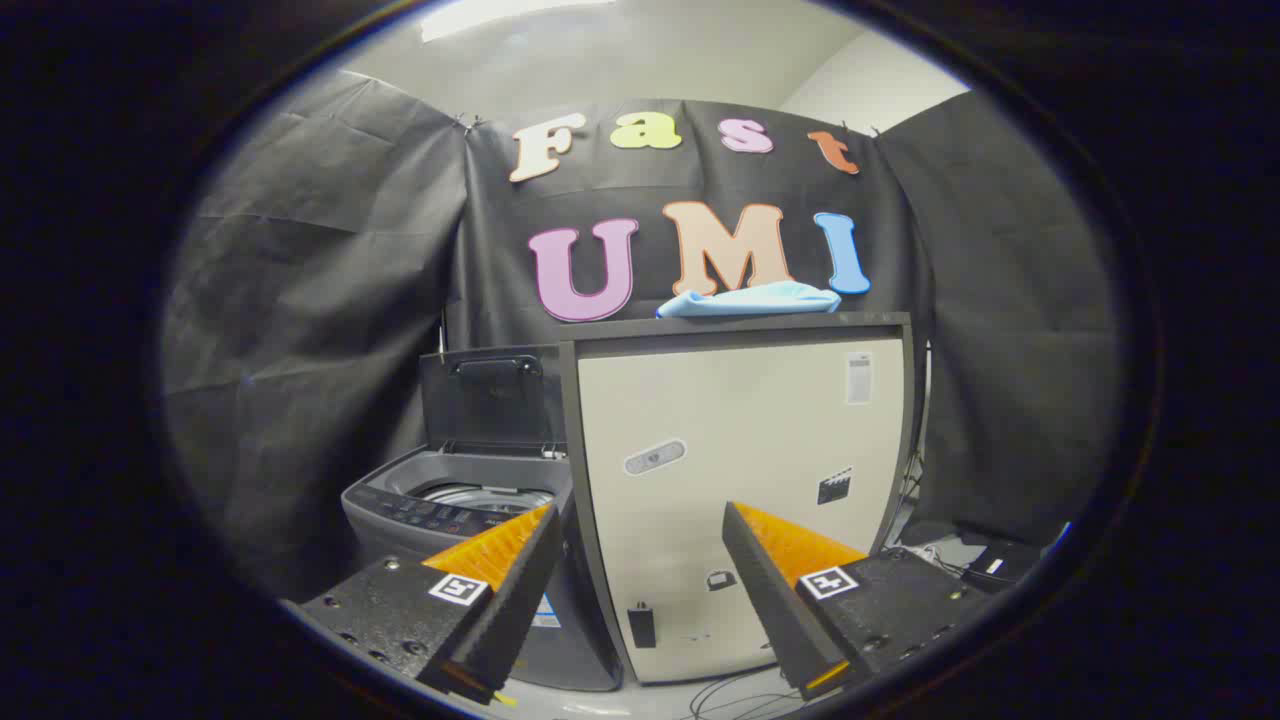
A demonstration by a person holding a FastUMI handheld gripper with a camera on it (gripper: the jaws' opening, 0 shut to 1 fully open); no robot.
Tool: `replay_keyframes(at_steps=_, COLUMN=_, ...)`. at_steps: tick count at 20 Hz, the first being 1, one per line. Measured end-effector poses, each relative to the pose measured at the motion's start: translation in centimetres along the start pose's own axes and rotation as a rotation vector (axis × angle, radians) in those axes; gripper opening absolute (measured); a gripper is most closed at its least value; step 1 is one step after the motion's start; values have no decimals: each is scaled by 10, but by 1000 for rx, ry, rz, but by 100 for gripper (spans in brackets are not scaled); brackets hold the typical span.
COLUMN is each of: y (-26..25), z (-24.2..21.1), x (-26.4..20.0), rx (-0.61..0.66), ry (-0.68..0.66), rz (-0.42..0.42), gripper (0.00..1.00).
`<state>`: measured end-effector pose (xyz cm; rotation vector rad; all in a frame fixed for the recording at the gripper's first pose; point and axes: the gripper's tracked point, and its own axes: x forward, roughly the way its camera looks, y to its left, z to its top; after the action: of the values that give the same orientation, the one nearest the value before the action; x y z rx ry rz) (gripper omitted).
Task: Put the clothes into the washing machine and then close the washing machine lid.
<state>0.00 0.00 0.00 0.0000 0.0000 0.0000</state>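
A light blue piece of clothing [750,299] lies folded on top of a tall cream cabinet [745,480], well beyond my fingers. To the cabinet's left stands a grey top-loading washing machine [455,505] with its dark lid [490,395] raised upright and the drum rim showing inside. My gripper [640,520] is open, held low and some way back from both. Nothing is between its fingers. The left finger overlaps the washer's front corner in the view.
Black cloth walls close in the booth behind and on both sides. Cables [740,695] run over the pale floor at the cabinet's foot. A dark box with more cables [985,560] lies on the floor to the right of the cabinet.
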Motion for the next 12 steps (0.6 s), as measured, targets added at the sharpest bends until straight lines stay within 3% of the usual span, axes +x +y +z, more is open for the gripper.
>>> replay_keyframes(at_steps=12, y=4, z=6, x=8, rx=-14, ry=-1, rz=-3, gripper=98)
